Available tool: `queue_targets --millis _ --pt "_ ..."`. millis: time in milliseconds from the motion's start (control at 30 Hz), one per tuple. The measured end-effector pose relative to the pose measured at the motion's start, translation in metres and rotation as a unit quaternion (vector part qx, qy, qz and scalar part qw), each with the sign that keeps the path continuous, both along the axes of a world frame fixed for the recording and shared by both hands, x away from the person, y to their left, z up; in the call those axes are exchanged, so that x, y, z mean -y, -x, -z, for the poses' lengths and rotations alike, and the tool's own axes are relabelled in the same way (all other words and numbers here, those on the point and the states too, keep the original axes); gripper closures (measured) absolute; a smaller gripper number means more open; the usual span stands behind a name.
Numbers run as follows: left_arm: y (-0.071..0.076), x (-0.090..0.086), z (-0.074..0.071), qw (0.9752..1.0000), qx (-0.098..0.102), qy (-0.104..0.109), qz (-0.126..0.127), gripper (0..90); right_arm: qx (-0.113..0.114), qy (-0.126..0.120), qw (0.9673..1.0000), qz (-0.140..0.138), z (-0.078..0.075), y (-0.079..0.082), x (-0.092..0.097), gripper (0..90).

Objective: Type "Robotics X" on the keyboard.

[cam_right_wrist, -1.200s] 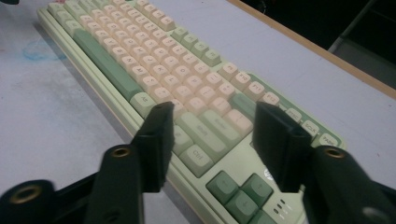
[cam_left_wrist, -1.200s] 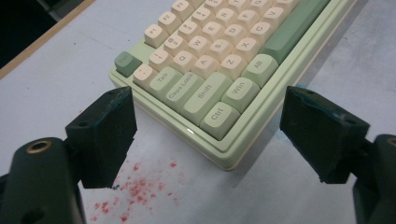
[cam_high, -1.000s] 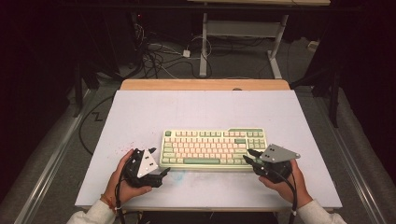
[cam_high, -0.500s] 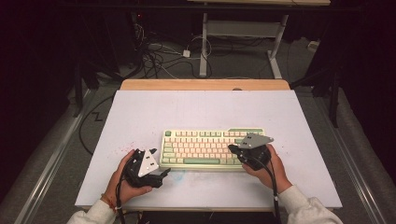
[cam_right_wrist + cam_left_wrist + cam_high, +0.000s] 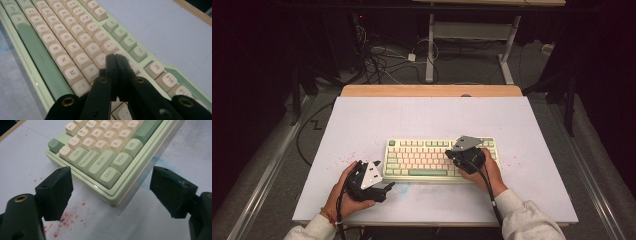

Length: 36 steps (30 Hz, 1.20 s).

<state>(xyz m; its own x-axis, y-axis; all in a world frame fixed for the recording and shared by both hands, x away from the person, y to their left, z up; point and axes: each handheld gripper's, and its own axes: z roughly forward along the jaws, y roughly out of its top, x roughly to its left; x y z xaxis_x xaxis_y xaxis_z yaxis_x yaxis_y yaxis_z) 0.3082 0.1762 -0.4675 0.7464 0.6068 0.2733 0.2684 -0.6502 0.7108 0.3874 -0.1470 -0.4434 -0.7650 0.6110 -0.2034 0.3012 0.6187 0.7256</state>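
The left claw (image 5: 384,188) rests on the counter (image 5: 422,120) by the near left corner of the keyboard (image 5: 422,160), its jaws wide apart with nothing between them; the Ctrl key (image 5: 108,174) sits just ahead. It has not shifted. The right claw (image 5: 451,154) has come in from the keyboard's right end and now hangs over the right-hand keys, near K (image 5: 90,71). Its jaws, slightly parted a second ago, have closed fully and pinch nothing. Together they make one narrow tip, so a key press looks next. The keyboard lies flat near the front edge, red specks (image 5: 67,218) beside it.
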Motion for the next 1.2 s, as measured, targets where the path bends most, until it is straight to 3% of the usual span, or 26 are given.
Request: queue_targets --millis 467,800,1200 --pt "0.0 0.0 0.001 1.0 -0.008 -0.003 0.003 17.7 -0.017 0.043 0.9989 0.0 0.007 -0.011 -0.014 89.9" --pt "-0.001 0.0 0.001 1.0 -0.007 -0.003 0.0 18.0 0.0 -0.001 1.0 -0.001 -0.004 0.0 -0.005 88.3" --pt "0.0 0.0 0.0 1.0 -0.006 -0.006 0.001 18.0 0.029 -0.032 0.999 -0.011 -0.022 0.017 0.008 79.7"
